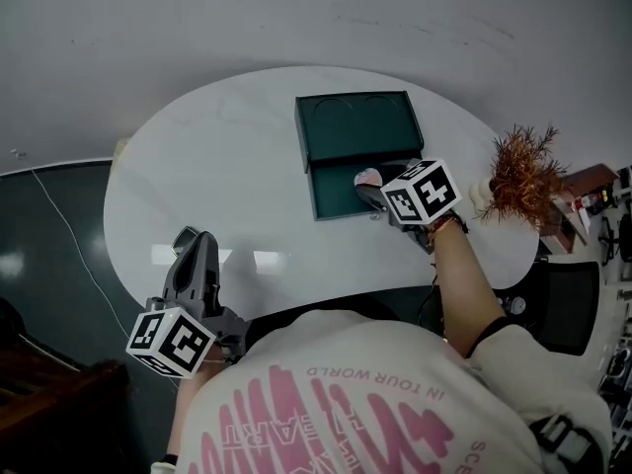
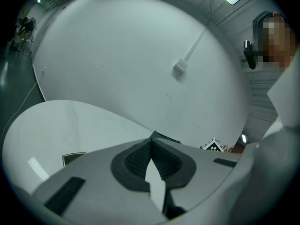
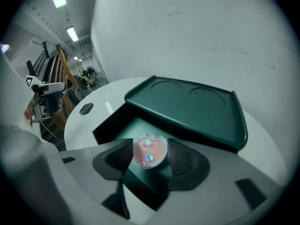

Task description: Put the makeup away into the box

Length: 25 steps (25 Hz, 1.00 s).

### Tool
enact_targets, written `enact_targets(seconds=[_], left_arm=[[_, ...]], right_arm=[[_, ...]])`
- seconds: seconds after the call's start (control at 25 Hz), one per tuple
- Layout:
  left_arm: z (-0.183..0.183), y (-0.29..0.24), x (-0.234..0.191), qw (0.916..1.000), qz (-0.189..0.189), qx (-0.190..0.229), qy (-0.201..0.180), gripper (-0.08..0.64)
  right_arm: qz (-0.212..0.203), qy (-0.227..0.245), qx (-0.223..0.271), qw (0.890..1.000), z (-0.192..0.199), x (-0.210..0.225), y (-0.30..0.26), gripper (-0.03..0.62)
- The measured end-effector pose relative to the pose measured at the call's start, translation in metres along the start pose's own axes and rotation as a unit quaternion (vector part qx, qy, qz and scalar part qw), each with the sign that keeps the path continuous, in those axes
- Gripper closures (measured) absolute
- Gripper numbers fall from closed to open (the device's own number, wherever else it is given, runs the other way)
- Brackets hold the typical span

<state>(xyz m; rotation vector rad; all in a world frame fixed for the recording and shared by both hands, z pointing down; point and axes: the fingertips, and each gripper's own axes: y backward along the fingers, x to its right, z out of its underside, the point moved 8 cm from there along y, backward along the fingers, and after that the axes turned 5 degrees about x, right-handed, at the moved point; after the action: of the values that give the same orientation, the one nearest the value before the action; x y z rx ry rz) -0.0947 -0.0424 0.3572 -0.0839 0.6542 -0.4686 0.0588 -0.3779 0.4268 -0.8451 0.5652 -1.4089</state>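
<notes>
Desk (image 1: 217, 156): white, oval; carries the box near its far right part.
Box (image 1: 336, 203): dark green, open; its tray faces the person.
Lid (image 1: 357, 124): folded back behind the tray, inner face up, with two round recesses.
Makeup (image 3: 150, 151): pink heart-shaped compact with a clear, shiny top; it sits over the right end of the tray, inside the box's outline. Whether it touches the tray floor cannot be told.
Right tongs (image 3: 151, 159): tilted steeply down into the box, pinching the makeup between the two ribbed pads.
Left tongs (image 2: 151, 165): pressed together at the tips, nothing between them; near the desk's front left edge, well apart from the box.
Dried orange plant (image 1: 521, 171): at the desk's right edge, beside the right hand.
</notes>
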Motion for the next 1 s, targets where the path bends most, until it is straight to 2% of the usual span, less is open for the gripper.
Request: enact_targets(seconds=[0.16,0.36,1.0], left_arm=[[0.003,0.006,0.002,0.9996,-0.021,0.016,0.007,0.558],[0.009,0.007,0.009,0.9992,-0.028,0.026,0.006,0.558],[0.021,0.017,0.024,0.9985,-0.041,0.037,-0.003,0.558]], right_arm=[[-0.007,0.029,-0.023,0.999,0.001,0.001,-0.010,0.359],[-0.020,0.058,-0.043,0.997,0.006,0.001,-0.019,0.359],[-0.013,0.067,-0.082,0.994,0.009,0.003,-0.031,0.356]])
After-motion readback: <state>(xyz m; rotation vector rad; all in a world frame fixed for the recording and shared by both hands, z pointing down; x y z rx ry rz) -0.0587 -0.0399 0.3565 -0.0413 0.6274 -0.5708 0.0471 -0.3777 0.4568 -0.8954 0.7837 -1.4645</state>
